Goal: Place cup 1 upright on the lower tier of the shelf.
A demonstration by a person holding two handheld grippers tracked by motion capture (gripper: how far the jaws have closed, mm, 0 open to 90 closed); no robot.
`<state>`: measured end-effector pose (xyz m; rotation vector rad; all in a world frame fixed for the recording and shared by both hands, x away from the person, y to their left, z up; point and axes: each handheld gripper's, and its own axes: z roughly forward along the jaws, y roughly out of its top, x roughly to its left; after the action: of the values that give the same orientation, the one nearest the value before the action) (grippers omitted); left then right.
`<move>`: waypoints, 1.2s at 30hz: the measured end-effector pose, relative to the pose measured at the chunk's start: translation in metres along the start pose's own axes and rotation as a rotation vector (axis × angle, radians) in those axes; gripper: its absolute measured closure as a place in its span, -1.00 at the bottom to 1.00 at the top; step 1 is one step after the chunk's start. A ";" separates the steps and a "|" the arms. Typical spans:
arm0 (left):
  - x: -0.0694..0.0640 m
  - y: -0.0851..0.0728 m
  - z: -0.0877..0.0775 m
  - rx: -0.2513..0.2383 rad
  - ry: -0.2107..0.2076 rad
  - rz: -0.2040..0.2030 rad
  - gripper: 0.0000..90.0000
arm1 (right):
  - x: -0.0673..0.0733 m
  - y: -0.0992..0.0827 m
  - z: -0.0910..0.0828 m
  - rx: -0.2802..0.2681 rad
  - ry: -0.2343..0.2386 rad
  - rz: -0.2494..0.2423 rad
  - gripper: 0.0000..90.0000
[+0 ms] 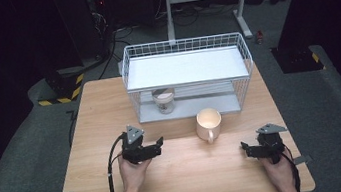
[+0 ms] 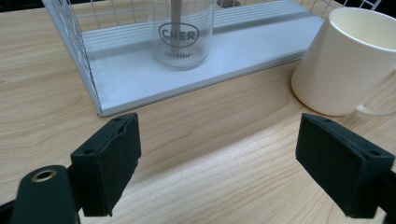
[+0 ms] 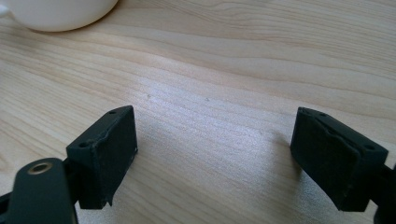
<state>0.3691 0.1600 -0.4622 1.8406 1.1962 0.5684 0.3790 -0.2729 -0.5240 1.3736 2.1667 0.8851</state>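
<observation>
A cream mug (image 1: pixel 208 123) stands upright on the wooden bench (image 1: pixel 110 114), just in front of the white wire rack (image 1: pixel 186 76) and between the two grippers, nearer to the left one's line of sight. In the left gripper view the mug (image 2: pixel 348 60) sits ahead and to the right of the jaws, its handle turned toward the person's side. The left gripper (image 1: pixel 154 145) is held low over the bench with its jaws spread wide and nothing between them; the right gripper (image 1: pixel 247 148) is likewise wide open and empty, aimed at bare wood with the mug's base (image 3: pixel 56 14) at the top edge of the right gripper view. Inside the rack, on its lower shelf, stands a clear printed jar (image 2: pixel 182 32), apart from the mug. The mug looks like glazed ceramic: stiff, fairly heavy for its size, smooth and likely slippery against the pads, and liable to chip or break if dropped or knocked against the rack's wire. A sound hold would probably be across the wall at the rim, one jaw inside and one outside, or around the body if the jaws open far enough; the handle seems thin and would let the mug swing.
</observation>
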 end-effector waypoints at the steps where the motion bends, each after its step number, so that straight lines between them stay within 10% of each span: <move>1: -0.001 -0.002 -0.001 0.002 -0.001 0.001 -0.67 | 0.000 0.000 0.000 0.000 0.000 0.000 -0.67; 36: -0.011 -0.044 -0.001 0.085 0.037 0.036 -0.66 | 0.000 0.000 0.000 0.000 0.000 0.000 -0.67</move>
<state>0.3407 0.1584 -0.4973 1.9341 1.2304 0.5820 0.3790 -0.2729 -0.5240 1.3735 2.1666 0.8853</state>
